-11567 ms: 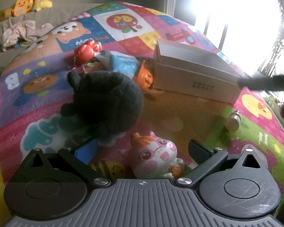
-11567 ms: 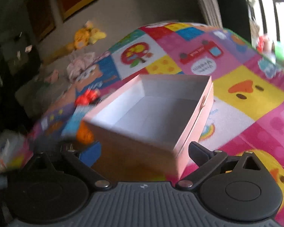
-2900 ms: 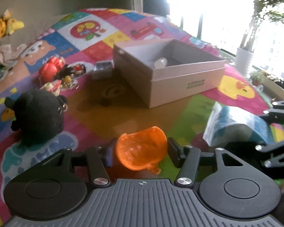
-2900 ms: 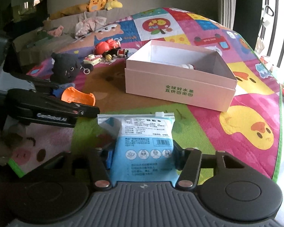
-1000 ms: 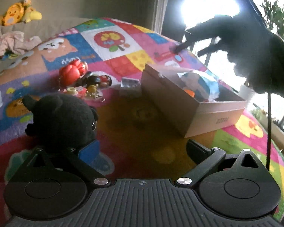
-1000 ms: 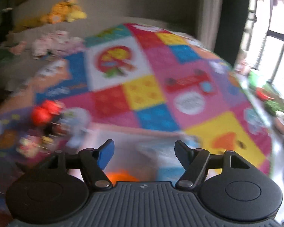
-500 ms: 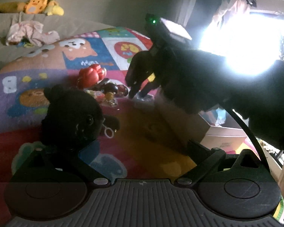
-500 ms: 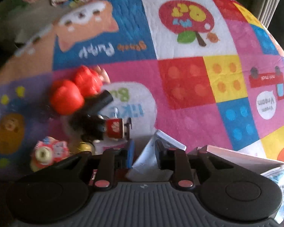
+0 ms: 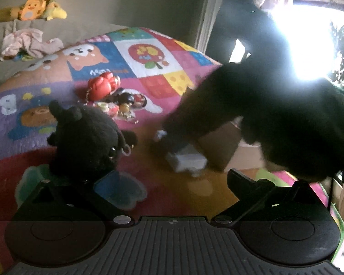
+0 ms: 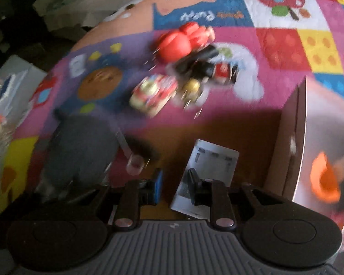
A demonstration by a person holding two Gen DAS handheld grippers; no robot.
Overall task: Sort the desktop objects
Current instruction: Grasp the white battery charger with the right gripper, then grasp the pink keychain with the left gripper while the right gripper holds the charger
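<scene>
My left gripper (image 9: 172, 181) is open and empty, just right of the black plush toy (image 9: 87, 137). My right gripper (image 10: 175, 186) is nearly shut, with a small white packet (image 10: 208, 162) against its right finger and sticking out to the right, close to the pink box (image 10: 293, 146); the view is blurred. In the left wrist view the dark right arm (image 9: 275, 114) reaches down over the same white packet (image 9: 187, 160) and hides most of the box (image 9: 220, 146). An orange cup (image 10: 323, 181) lies inside the box.
A cluster of small toys lies on the colourful mat: a red toy (image 9: 102, 86), a dark figure (image 10: 201, 66), a toy car (image 10: 153, 94). Plush toys (image 9: 41, 8) and clothes (image 9: 27, 42) lie on the sofa behind.
My right gripper has moved down and toward the box with the white packet at its fingers. My left gripper has stayed open near the black plush.
</scene>
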